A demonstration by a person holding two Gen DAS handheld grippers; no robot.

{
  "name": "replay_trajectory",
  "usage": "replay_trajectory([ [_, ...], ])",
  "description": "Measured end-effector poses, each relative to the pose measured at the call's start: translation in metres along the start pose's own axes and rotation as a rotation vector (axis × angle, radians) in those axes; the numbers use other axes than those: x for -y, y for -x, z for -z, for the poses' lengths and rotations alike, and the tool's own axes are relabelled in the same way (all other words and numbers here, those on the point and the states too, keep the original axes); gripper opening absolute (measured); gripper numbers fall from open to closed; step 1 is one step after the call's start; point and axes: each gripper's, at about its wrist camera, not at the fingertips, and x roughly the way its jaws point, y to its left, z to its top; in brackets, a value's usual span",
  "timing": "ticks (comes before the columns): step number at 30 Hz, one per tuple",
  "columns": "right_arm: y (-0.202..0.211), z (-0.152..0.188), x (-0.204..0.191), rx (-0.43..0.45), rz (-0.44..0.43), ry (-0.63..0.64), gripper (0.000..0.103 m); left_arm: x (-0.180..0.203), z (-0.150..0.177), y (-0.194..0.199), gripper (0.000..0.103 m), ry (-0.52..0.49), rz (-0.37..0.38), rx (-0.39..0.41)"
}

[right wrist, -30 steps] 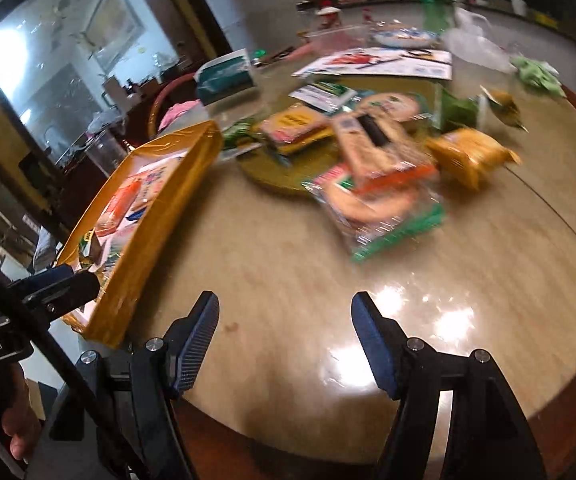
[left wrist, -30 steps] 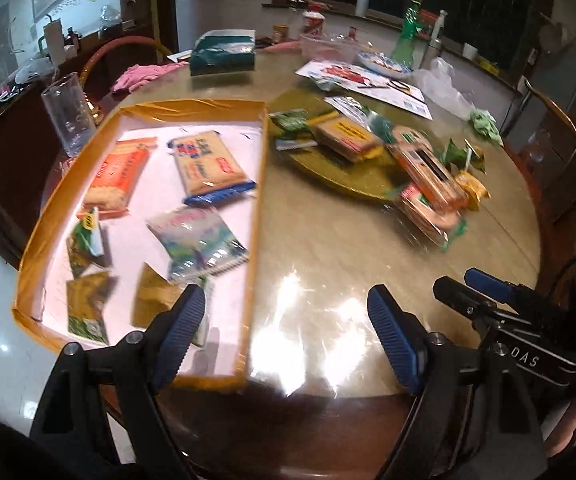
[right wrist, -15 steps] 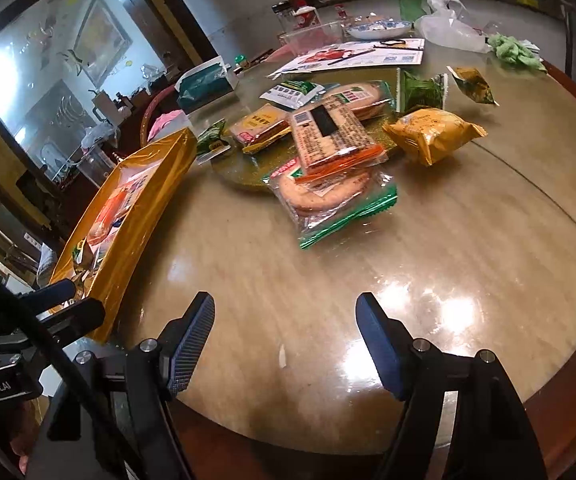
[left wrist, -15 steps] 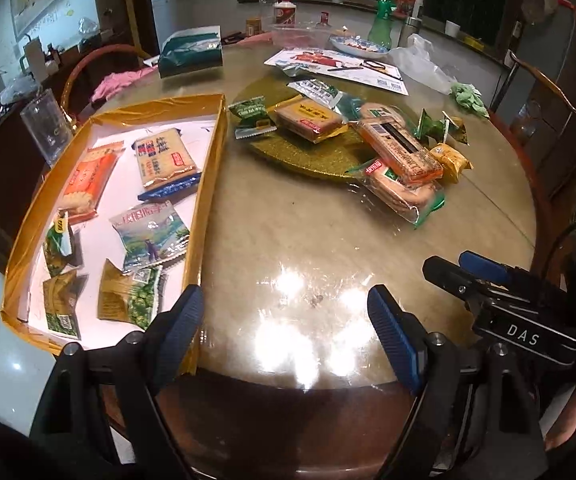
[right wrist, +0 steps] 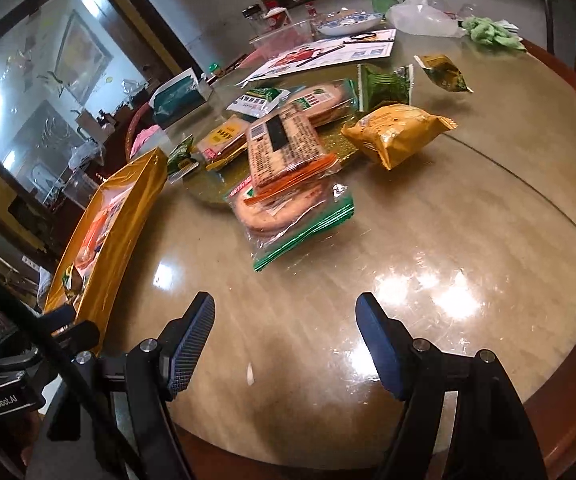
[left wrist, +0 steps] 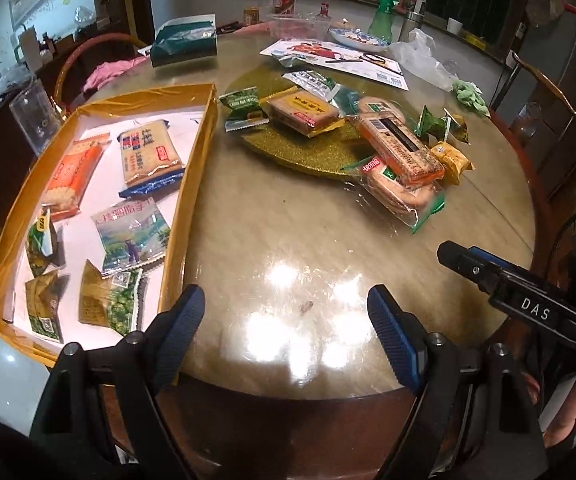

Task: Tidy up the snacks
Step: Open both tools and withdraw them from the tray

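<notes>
Gold tray (left wrist: 192,184) with snacks sits on the round desk (left wrist: 288,248).
Both the left tool (left wrist: 286,316) and right tool (right wrist: 284,320) are spread wide, holding nothing; more snack packs (right wrist: 288,152) lie piled mid-desk.

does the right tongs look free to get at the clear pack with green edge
Probably yes: the right tongs are open and empty, and only bare table lies between them and the clear pack.

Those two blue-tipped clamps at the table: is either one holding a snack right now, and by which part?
Neither holds anything. The left gripper and the right gripper are both open over the bare table, with nothing between their jaws.
</notes>
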Motion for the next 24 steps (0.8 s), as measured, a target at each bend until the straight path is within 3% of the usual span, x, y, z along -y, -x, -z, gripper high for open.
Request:
replay_trajectory([
  [10,-0.003,-0.008,-0.004,0.003,0.022,0.022,0.073,-0.015,0.002,0.001,0.084,0.041,0.007,0.018],
  [17,-0.001,-0.015,0.003,0.022,0.030,0.017,0.073,-0.018,0.006,-0.006,0.084,0.051,0.033,-0.011],
  [21,-0.003,-0.038,0.001,0.036,0.007,0.017,0.073,-0.018,0.006,-0.004,0.084,0.046,0.042,-0.008],
  [24,-0.010,-0.070,-0.014,0.052,-0.001,0.103,0.073,-0.019,0.006,-0.005,0.084,0.048,0.032,-0.009],
])
